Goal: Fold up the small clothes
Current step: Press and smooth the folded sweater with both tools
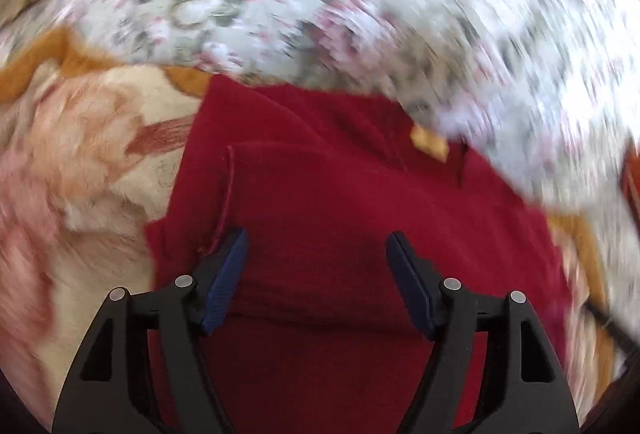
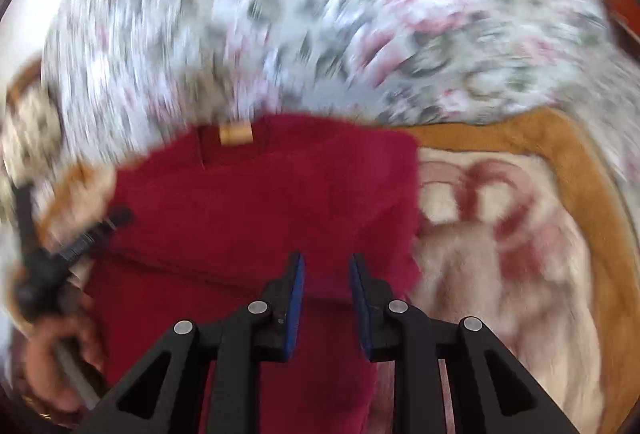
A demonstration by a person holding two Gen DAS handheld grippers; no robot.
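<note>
Red knit sweater [image 1: 328,193] lies partly folded on blanket [image 1: 80,137] w/ left hand-held gripper [image 1: 316,246] jaws apart, right hand-held gripper [image 2: 326,266] narrowly apart, neither gripping yet; pinch near hem, fold evenly twd collar tag [image 1: 429,142].

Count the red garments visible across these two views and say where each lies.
1. A single red garment lies on the cream and orange blanket, below both hand-held grippers; its tan label faces the floral sheet. Others may be hidden.
</note>
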